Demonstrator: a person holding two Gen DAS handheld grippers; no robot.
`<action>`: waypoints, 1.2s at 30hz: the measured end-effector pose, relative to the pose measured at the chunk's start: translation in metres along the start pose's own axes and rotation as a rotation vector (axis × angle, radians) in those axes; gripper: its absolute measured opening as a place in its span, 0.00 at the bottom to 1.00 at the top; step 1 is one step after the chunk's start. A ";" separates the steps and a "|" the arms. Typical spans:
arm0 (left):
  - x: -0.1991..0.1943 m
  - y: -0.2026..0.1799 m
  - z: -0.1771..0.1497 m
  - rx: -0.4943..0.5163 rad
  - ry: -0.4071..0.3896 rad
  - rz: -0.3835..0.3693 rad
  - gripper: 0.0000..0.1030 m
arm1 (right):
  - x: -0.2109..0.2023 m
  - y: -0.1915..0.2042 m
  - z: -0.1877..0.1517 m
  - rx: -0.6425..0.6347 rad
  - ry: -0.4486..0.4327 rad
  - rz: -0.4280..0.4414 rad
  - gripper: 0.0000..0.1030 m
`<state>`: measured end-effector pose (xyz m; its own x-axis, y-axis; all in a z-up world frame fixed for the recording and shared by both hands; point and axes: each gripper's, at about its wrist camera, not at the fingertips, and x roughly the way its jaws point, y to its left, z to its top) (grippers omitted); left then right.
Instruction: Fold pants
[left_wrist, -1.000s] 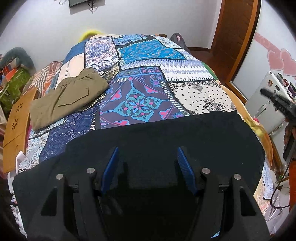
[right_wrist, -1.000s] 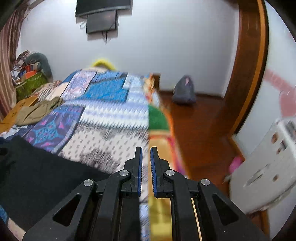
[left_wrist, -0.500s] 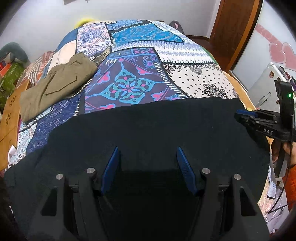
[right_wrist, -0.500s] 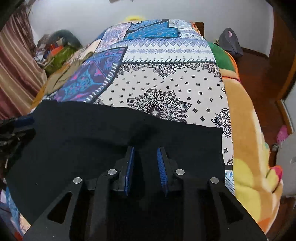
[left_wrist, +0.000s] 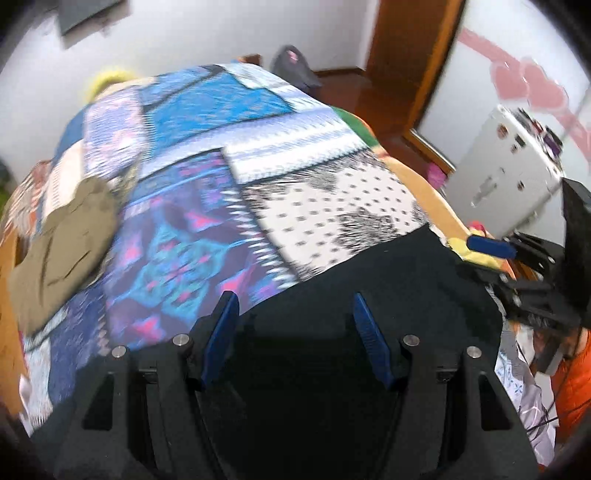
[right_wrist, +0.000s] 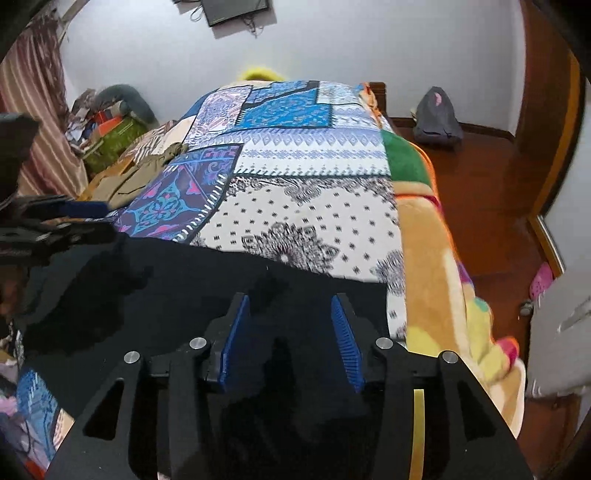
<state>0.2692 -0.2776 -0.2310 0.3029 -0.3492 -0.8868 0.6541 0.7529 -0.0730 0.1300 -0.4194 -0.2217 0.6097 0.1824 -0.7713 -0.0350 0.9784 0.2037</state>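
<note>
Fingers on the right gripper (right_wrist: 288, 306), nearly together 0.5 s ago, now gape like the left gripper's (left_wrist: 295, 302), above smooth black pants (right_wrist: 166, 288) spread across the patchwork bed (right_wrist: 306, 206).

A bed under a patchwork bedspread (right_wrist: 303, 155) fills a white-walled room with a reddish wooden floor (right_wrist: 480, 177), a wooden door frame (left_wrist: 413, 55), striped curtains (right_wrist: 33, 122) and a wall-mounted screen (right_wrist: 236, 9).
</note>
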 end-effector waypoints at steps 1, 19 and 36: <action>0.007 -0.006 0.004 0.011 0.012 -0.015 0.62 | -0.004 -0.003 -0.005 0.020 -0.004 -0.008 0.41; 0.106 -0.085 0.027 0.226 0.208 -0.103 0.37 | -0.039 -0.047 -0.075 0.245 0.018 -0.051 0.42; 0.069 -0.104 0.045 0.290 0.006 0.009 0.01 | -0.026 -0.041 -0.092 0.218 0.060 -0.023 0.16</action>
<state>0.2536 -0.4048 -0.2640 0.3059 -0.3388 -0.8898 0.8226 0.5646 0.0679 0.0425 -0.4551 -0.2656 0.5601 0.1721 -0.8104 0.1546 0.9393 0.3063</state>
